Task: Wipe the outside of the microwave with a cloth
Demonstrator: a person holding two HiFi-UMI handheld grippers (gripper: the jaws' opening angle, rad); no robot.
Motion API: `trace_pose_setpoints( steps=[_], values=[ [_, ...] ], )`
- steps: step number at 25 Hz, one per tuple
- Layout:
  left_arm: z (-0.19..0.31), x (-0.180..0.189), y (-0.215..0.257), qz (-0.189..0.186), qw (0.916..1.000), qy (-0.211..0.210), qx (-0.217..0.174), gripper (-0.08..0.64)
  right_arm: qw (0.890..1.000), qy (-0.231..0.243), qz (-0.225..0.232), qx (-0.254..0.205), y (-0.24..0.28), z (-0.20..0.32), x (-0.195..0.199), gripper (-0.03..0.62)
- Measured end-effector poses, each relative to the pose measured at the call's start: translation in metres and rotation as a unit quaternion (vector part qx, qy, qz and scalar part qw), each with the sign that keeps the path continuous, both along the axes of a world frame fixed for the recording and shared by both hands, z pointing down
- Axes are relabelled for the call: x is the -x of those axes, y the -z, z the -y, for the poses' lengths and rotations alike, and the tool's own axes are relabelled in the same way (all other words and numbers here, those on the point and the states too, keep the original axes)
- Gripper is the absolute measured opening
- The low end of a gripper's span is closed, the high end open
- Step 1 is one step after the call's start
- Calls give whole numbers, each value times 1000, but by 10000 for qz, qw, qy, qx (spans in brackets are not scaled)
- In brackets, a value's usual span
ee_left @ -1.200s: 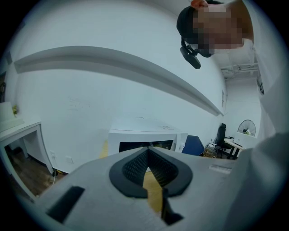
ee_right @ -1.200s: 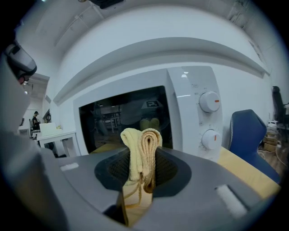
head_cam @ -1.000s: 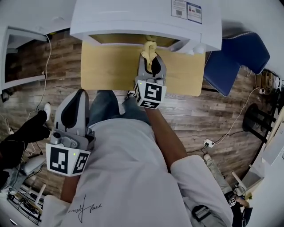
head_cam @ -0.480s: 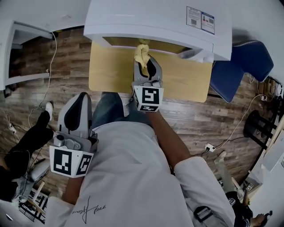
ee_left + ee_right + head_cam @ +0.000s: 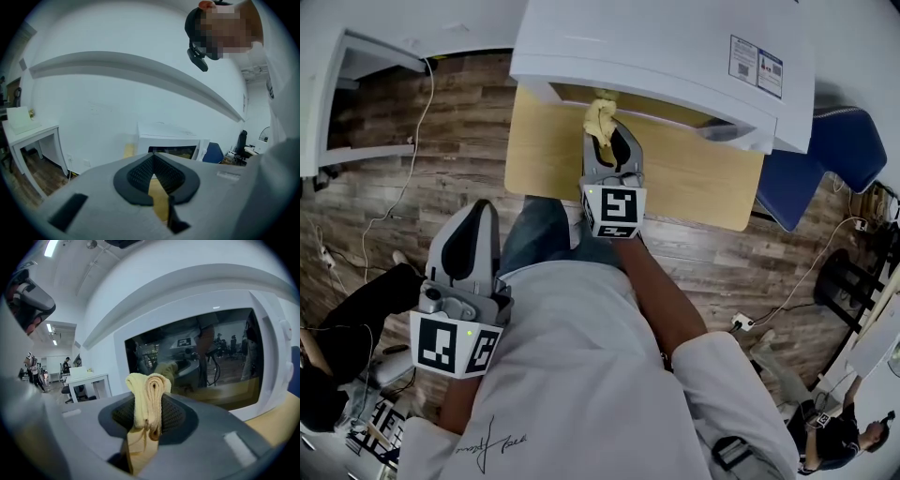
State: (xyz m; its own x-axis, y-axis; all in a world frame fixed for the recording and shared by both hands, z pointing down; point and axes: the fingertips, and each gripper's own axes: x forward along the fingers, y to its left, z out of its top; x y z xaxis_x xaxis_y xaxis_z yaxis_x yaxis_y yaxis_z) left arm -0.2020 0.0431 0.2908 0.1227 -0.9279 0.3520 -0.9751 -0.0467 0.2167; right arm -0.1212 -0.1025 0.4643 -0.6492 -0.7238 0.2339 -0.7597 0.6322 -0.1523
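A white microwave (image 5: 666,56) stands on a small wooden table (image 5: 675,178); its dark glass door (image 5: 201,357) fills the right gripper view. My right gripper (image 5: 605,127) is shut on a folded yellow cloth (image 5: 600,117), whose end sits at the lower front edge of the microwave. The cloth (image 5: 147,401) stands rolled between the jaws, close to the door's left part. My left gripper (image 5: 469,239) hangs low beside my left leg, away from the microwave, jaws closed with nothing in them. The microwave (image 5: 171,143) is small and distant in the left gripper view.
A blue chair (image 5: 825,159) stands right of the table. A white desk (image 5: 356,94) is at the left, with cables (image 5: 412,150) on the wood floor. A seated person's dark legs (image 5: 347,319) are at lower left. Another person (image 5: 825,431) is at lower right.
The right gripper with the cloth has slid left along the microwave's front, from near the door's right side towards its left. The left gripper stays by my leg.
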Motion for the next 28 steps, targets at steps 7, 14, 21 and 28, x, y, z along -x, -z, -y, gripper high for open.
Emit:
trace_pose_setpoints(
  steps=[7, 14, 21, 28],
  values=[
    [4, 14, -4, -17, 10000, 58, 77, -6, 9995, 291, -10, 72, -6, -5, 28, 117],
    [6, 26, -7, -13, 9998, 144, 158, -6, 9967, 813, 12, -6, -3, -16, 73, 117],
    [4, 41, -9, -19, 9994, 255, 214, -6, 9939, 1102, 17, 72, -8, -27, 106, 117],
    [2, 49, -4, -46, 9994, 328, 120, -6, 9883, 1513, 121, -133, 17, -31, 130, 118]
  ],
)
